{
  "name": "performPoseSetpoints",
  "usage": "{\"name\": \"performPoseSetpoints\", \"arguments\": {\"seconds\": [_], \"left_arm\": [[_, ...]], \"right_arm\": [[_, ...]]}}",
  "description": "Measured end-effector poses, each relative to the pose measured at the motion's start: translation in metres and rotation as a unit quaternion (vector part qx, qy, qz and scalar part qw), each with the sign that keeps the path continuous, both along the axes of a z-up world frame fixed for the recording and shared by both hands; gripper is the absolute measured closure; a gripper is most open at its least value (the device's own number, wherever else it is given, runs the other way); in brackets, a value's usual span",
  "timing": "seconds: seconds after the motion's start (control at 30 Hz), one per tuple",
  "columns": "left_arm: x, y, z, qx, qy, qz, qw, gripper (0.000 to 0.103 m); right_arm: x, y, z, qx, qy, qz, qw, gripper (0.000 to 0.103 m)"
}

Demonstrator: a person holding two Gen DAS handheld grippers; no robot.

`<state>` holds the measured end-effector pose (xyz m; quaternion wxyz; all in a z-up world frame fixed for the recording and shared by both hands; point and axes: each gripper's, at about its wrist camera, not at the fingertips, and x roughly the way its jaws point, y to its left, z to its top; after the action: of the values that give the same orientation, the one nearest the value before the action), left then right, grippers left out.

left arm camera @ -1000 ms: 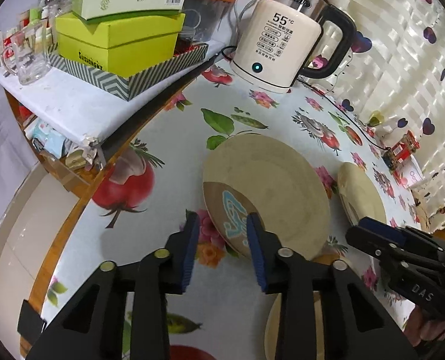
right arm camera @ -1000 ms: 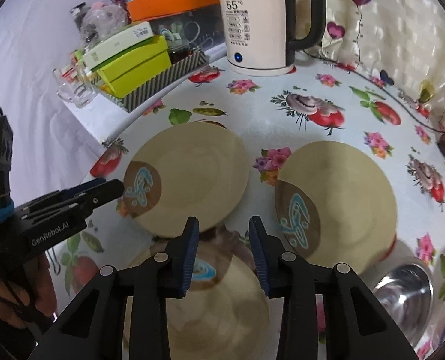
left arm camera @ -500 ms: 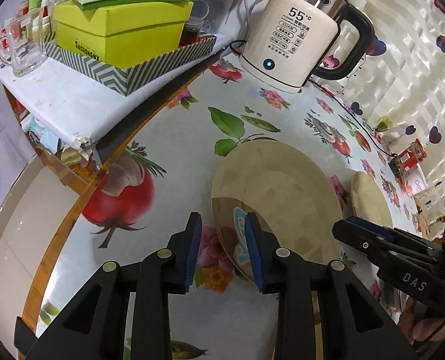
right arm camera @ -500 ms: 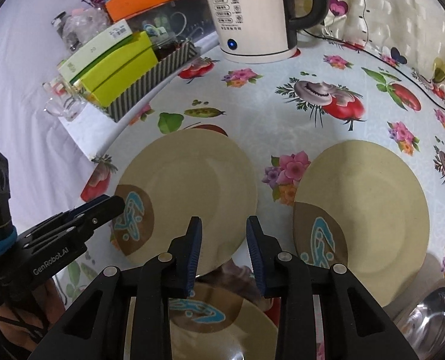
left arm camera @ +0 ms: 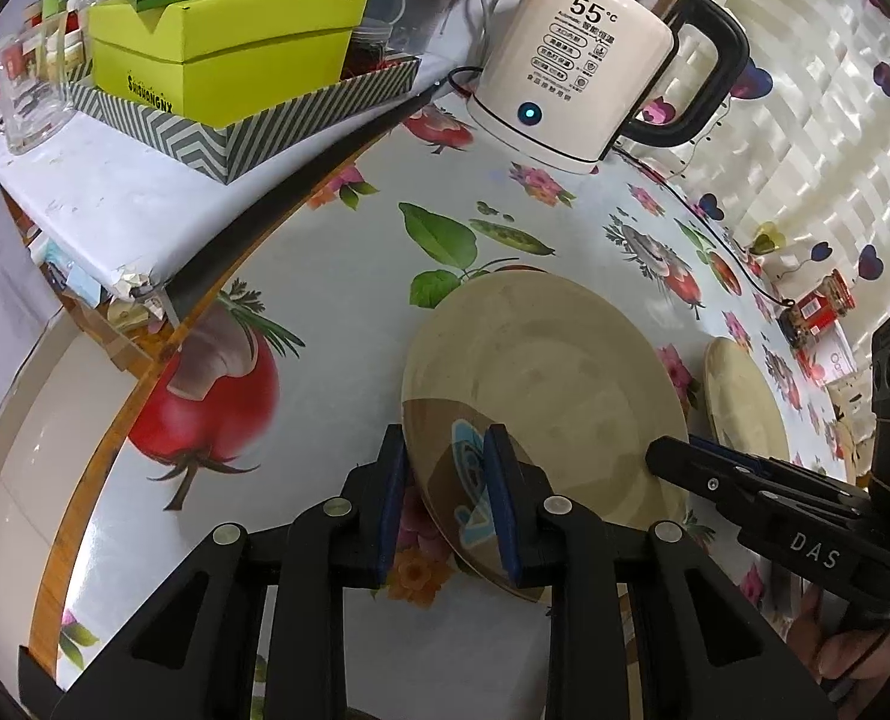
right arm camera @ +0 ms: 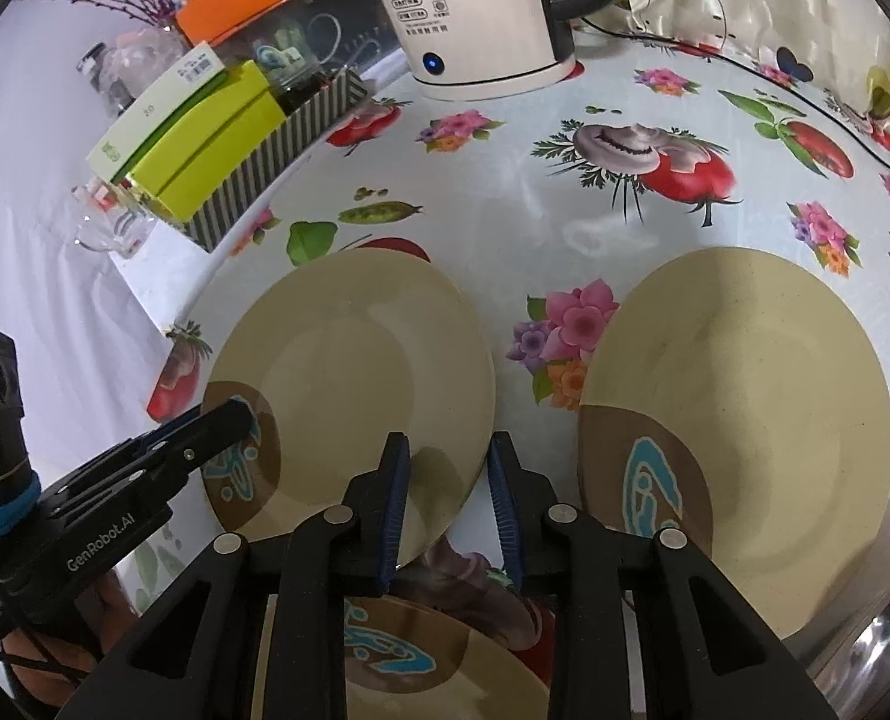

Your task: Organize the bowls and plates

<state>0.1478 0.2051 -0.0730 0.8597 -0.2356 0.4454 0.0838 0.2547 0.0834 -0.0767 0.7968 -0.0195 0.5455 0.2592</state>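
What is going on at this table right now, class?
A person is sorting tan plates on a flowered tablecloth. The left hand-held gripper has its jaws around the brown-patched rim of the left plate, not visibly clamped. The right hand-held gripper straddles the same plate's near edge, open. A second plate lies to the right, a third nearest the camera, and a steel bowl sits at the corner.

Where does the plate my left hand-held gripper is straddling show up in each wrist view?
Left wrist: the plate sits center-right, its brown patch between the left hand-held gripper fingers.
Right wrist: same plate at center-left, the left hand-held gripper at its brown patch.
Shared landmark: white electric kettle behind it.
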Motion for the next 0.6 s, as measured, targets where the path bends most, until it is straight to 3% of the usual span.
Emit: {"name": "performPoseSetpoints", "arguments": {"seconds": [0.6], "left_arm": [[-0.017,-0.021,0.028,0.014,-0.014,-0.006,0.9998,0.076]], "right_arm": [[-0.015,-0.014,0.024,0.012,-0.014,-0.004,1.000,0.077]]}}
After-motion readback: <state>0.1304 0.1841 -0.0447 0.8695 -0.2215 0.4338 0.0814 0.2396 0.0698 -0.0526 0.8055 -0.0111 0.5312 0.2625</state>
